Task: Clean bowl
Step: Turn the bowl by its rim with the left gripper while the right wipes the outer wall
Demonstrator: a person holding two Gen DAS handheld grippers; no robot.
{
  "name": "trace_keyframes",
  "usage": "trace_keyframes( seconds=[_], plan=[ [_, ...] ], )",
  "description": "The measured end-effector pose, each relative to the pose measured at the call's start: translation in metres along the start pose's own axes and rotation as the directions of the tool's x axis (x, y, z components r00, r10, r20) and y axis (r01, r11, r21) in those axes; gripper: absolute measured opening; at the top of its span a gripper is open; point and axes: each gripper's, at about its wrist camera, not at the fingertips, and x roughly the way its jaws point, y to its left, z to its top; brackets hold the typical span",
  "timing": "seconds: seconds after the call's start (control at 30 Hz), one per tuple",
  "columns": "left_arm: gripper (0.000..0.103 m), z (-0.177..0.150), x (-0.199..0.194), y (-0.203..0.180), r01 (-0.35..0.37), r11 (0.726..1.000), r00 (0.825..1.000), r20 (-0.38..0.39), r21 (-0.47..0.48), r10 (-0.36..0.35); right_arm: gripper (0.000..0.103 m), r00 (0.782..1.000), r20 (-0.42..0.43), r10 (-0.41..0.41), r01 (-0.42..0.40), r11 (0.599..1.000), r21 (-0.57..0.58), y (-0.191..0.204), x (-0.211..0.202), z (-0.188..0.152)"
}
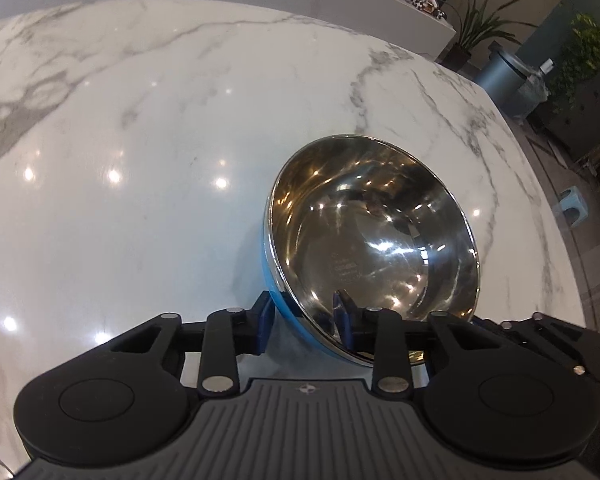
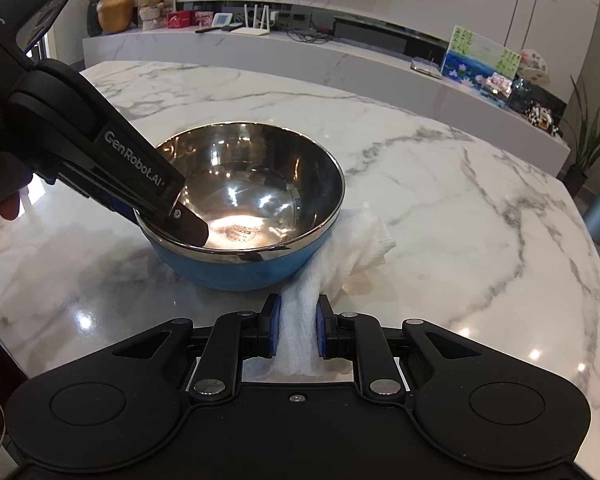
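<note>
**Bowl pinned, cloth in hand, wiping not yet started**

I am working over a white marble table [image 2: 440,184], and it is bare apart from the task's things. The bowl [image 2: 244,200], steel inside and blue outside, sits near the table's near edge. In the left wrist view it looks tipped toward the camera, though the fisheye may exaggerate that.

My left gripper [image 1: 304,324] is clamped on the bowl's rim: one finger sits inside the steel wall, the other against the blue outside, so the wall is pinched between them. The right wrist view confirms this, with the left gripper's black finger reaching over the rim into the bowl.

My right gripper [image 2: 298,330] is closed on a white cloth [image 2: 340,252], the fabric bunched between the blue pads. The free end of the cloth lies on the table, touching the bowl's outer wall on its right side.

As I judge it, both grasps are done and the bowl is steadied. The inside looks shiny, with no residue I can make out, though reflections hide much. The cloth is outside the bowl, so the wipe of the interior appears to be ahead of me.
</note>
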Motion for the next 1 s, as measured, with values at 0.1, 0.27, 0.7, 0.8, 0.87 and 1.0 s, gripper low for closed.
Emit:
trace_keyframes(
  seconds=[0.1, 0.27, 0.7, 0.8, 0.87, 1.0],
  plan=[
    [0.024, 0.004, 0.001, -0.004, -0.028, 0.999, 0.999, 0.019, 0.037, 0.027, 0.016, 1.0, 0.015, -0.007, 0.007, 1.0, 0.01, -0.003, -0.004, 0.002],
    [0.021, 0.01, 0.004, -0.01, -0.081, 0.992, 0.995, 0.063, 0.092, 0.075, 0.016, 0.995, 0.083, -0.047, 0.046, 0.999, 0.015, -0.011, -0.016, 0.005],
    [0.021, 0.016, 0.008, -0.011, -0.085, 0.993, 0.993, 0.087, 0.08, 0.078, 0.016, 0.995, 0.082, -0.049, 0.052, 0.998, -0.027, -0.003, -0.013, 0.002],
    [0.021, 0.016, 0.008, -0.01, -0.08, 0.994, 0.994, 0.083, 0.069, 0.074, 0.016, 0.997, 0.064, -0.044, 0.045, 0.999, -0.025, -0.002, -0.009, 0.001],
    [0.024, 0.016, 0.008, -0.009, -0.078, 0.995, 0.994, 0.076, 0.062, 0.073, 0.016, 0.998, 0.051, -0.036, 0.037, 0.999, -0.023, -0.001, -0.006, 0.001],
    [0.041, 0.016, 0.01, -0.006, -0.071, 0.997, 0.996, 0.06, 0.037, 0.069, 0.016, 0.999, 0.029, -0.027, 0.028, 0.999, -0.022, 0.0, -0.001, 0.0]
  ],
)
